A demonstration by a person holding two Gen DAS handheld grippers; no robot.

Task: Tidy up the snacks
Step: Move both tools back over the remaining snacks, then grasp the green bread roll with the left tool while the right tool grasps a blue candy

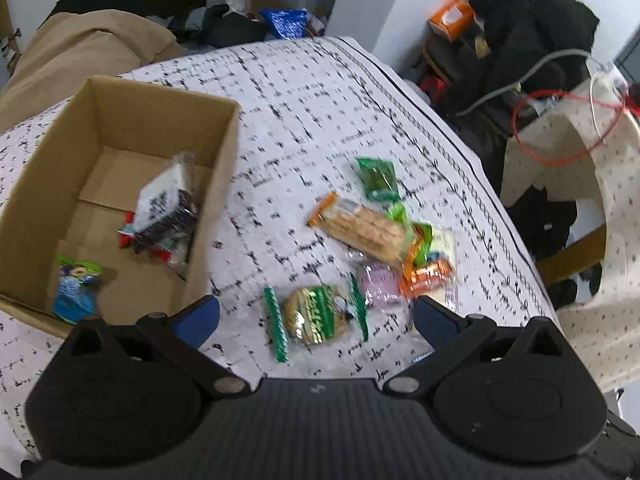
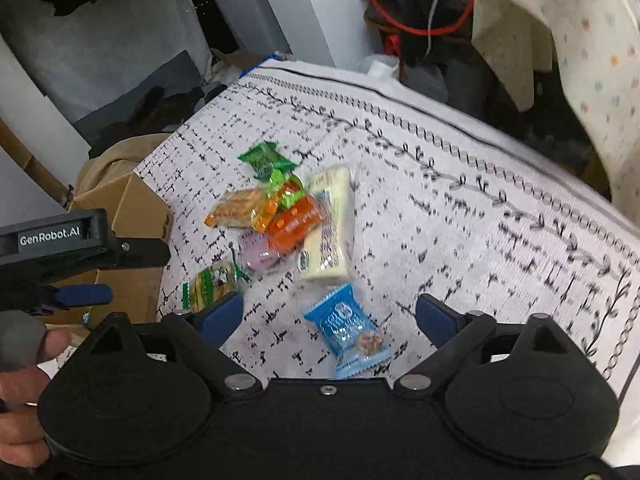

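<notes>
A cardboard box [image 1: 224,152] stands on the patterned tablecloth at the left and holds a white-and-black packet [image 1: 164,208], a red packet and a blue-green packet [image 1: 76,288]. My left gripper [image 1: 316,322] is open above a green-edged cookie packet [image 1: 316,316]. Beyond it lie a cracker pack [image 1: 364,228], a green packet [image 1: 378,180], a purple packet [image 1: 380,284] and an orange packet [image 1: 428,276]. My right gripper [image 2: 330,316] is open over a blue packet [image 2: 348,330]. The snack pile [image 2: 292,216] lies ahead of it. The left gripper also shows in the right wrist view [image 2: 86,294].
The table edge [image 1: 460,148] runs along the right. Black clothing, cables and an orange box [image 1: 452,18] are piled past it. A spotted cloth [image 2: 592,56] hangs at the right. Brown fabric [image 1: 80,44] lies behind the box.
</notes>
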